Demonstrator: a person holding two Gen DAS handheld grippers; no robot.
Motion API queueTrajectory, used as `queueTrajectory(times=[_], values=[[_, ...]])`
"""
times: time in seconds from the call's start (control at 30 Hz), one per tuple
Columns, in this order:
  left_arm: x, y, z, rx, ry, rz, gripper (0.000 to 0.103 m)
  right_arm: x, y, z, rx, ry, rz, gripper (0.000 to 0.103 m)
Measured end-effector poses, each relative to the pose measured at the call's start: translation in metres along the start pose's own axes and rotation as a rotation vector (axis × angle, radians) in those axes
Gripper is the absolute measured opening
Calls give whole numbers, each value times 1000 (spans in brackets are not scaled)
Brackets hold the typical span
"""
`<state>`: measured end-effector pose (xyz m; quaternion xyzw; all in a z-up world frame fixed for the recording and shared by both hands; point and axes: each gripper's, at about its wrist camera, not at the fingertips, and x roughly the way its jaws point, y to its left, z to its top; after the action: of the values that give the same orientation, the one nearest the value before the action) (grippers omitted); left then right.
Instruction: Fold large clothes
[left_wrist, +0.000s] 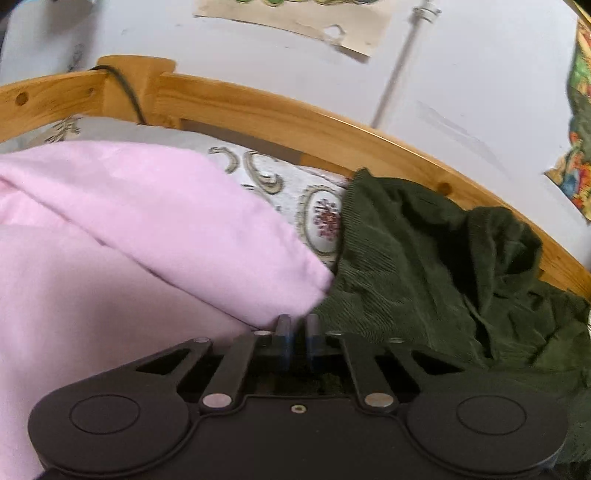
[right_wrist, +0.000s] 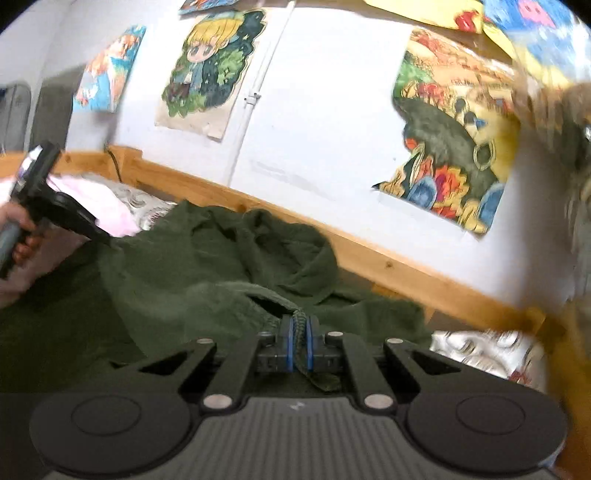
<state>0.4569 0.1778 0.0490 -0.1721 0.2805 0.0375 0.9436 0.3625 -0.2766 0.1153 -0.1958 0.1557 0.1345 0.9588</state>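
1. Green garment (right_wrist: 207, 266) lies crumpled on the bed (right_wrist: 487, 350) beside pink cloth (left_wrist: 122, 229); no fold shows yet.
2. Right gripper (right_wrist: 299, 343) pinches its edge.
3. Left gripper (left_wrist: 297, 332) is pressed together at its rim; a hold there is unclear.

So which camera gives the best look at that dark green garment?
The right wrist view: the green garment spreads across its middle, an edge pinched in the right gripper. The left wrist view shows only a crumpled part.

- Right gripper (right_wrist: 299, 328): jaws closed tight on a fold of the green garment (right_wrist: 221, 266), pointing slightly downward.
- Left gripper (left_wrist: 298, 325): jaws closed, tips at the green cloth's edge; grip unclear.
- Hand (right_wrist: 20, 236) wraps left gripper's handle.
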Motion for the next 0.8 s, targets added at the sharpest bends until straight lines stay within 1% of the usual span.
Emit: queueTrajectory(times=[0.03,0.07,0.1,0.13,0.17,0.2,0.23,0.27,0.3,0.37,0.4,0.47,0.5,0.57,0.63,0.67,0.7,0.73,0.77,0.8], values=[[0,1,-1,-12,4,-3,4,10,-1,-7,-20,28,-15,8],[-1,-2,-2,-13,10,-9,8,21,-1,-16,-42,62,-25,8],[-2,-6,-3,4,11,-10,15,34,-3,-26,-50,120,-23,8],[-7,-14,-4,49,5,-6,19,42,-6,-34,-29,163,-18,9],[-11,-21,-6,100,-6,5,24,44,-10,-39,22,187,-6,16],[-16,-30,-9,159,-22,8,36,41,-15,-42,88,184,10,28],[-22,-40,-12,219,-37,1,44,35,-16,-43,127,173,16,36],[-27,-49,-15,272,-53,-13,61,29,-16,-44,141,155,10,58],[-31,-58,-19,307,-67,-27,73,23,-14,-42,144,127,16,72],[-37,-77,-27,355,-80,-79,77,17,-7,-33,114,72,18,81],[-36,-86,-31,368,-73,-107,77,16,-2,-28,95,50,9,85],[-31,-102,-39,372,-48,-126,77,19,7,-22,79,26,-5,91],[-25,-109,-44,376,-36,-118,77,27,12,-21,70,33,-21,92],[-12,-118,-53,393,-14,-66,77,44,20,-26,36,58,-64,92],[5,-118,-63,420,18,14,77,62,28,-42,-15,95,-102,93],[15,-115,-67,419,44,54,74,73,33,-50,-40,124,-110,93],[22,-110,-68,406,61,63,73,84,36,-59,-63,155,-122,93],[25,-104,-69,386,70,55,73,96,39,-69,-76,193,-132,93],[26,-100,-70,374,71,45,73,104,39,-76,-65,203,-131,94],[26,-99,-70,375,69,44,73,106,38,-81,-45,183,-136,98]])
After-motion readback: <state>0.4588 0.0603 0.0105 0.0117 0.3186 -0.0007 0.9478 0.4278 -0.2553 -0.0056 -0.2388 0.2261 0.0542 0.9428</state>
